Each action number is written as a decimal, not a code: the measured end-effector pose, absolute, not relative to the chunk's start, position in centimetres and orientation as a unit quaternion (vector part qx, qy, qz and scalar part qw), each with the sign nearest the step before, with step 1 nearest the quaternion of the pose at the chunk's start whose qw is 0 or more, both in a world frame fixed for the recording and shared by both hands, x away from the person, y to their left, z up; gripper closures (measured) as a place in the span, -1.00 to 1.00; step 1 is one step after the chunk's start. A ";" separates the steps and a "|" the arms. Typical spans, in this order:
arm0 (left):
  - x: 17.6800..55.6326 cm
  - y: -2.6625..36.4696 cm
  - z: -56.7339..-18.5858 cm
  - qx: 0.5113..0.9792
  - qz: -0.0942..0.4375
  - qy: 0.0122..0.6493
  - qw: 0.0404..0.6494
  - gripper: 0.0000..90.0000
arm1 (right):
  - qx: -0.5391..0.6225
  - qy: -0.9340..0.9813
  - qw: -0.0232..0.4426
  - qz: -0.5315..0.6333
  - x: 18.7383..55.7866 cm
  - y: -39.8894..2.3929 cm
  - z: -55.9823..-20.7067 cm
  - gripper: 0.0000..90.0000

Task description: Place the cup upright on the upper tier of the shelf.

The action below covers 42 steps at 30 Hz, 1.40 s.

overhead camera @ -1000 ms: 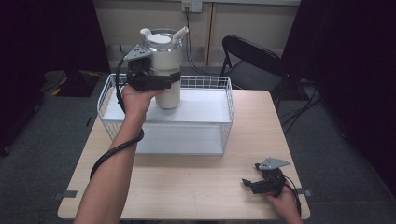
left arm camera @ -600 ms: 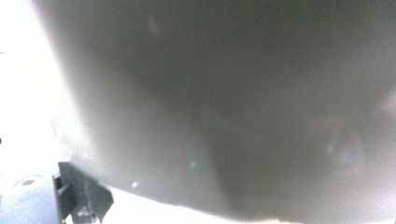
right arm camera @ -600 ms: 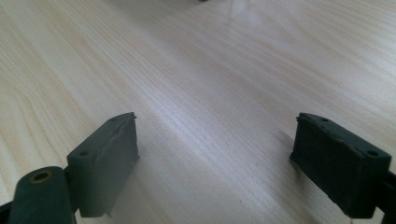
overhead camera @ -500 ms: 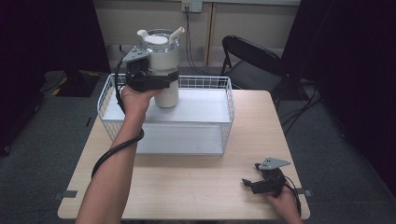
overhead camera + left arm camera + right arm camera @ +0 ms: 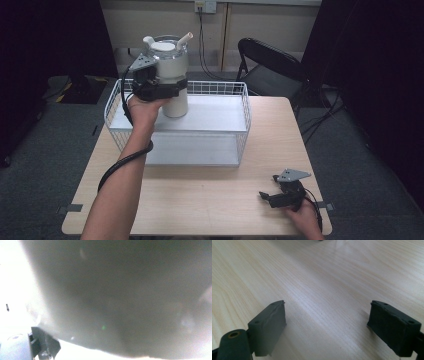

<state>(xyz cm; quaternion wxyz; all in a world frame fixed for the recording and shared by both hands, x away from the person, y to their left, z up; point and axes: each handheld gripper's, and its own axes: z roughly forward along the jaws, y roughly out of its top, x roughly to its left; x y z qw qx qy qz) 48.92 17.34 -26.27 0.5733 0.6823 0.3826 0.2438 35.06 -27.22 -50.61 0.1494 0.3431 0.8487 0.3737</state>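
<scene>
A tall white cylindrical container [image 5: 174, 104] with a clear lidded top and a spout stands upright over the back left of a white wire basket [image 5: 245, 117]. My left gripper [image 5: 176, 90] is shut around its middle. I cannot tell whether its base touches the basket's white floor. In the left gripper view the container's wall [image 5: 120, 297] is a close blur, with one jaw pad [image 5: 43, 343] at the lower left. My right gripper [image 5: 265, 196] lies on the wooden table [image 5: 200, 195] near the front right corner. It is open with nothing between its fingers, and in the right gripper view [image 5: 328, 323] they are wide apart over bare wood.
The basket takes up the far half of the table. A black folding chair [image 5: 270, 65] stands behind the table's back right corner. The left gripper's cable [image 5: 122, 160] hangs along the forearm over the table's left side.
The left gripper has carried the white container slightly to the left, still upright. The right gripper has not moved.
</scene>
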 end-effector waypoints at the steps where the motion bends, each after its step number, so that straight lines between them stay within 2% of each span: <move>1: 48.9 17.3 -26.3 0.682 0.244 0.383 0.573 -0.78 | 0.343 0.849 0.149 0.374 35.1 -27.2 -50.6 -0.70; 6: 48.7 17.6 -26.6 0.676 0.247 0.382 0.580 -0.78 | 0.343 0.849 0.150 0.374 35.1 -27.2 -50.6 -0.70; 12: 48.3 16.9 -26.6 0.695 0.262 0.358 0.566 -0.78 | 0.343 0.849 0.150 0.374 35.1 -27.2 -50.6 -0.70; 22: 48.0 17.0 -26.9 0.689 0.270 0.353 0.573 -0.79 | 0.343 0.849 0.150 0.374 35.1 -27.2 -50.6 -0.70; 42: 47.5 17.4 -27.5 0.711 0.256 0.365 0.544 -0.81 | 0.343 0.849 0.150 0.374 35.0 -27.2 -50.6 -0.70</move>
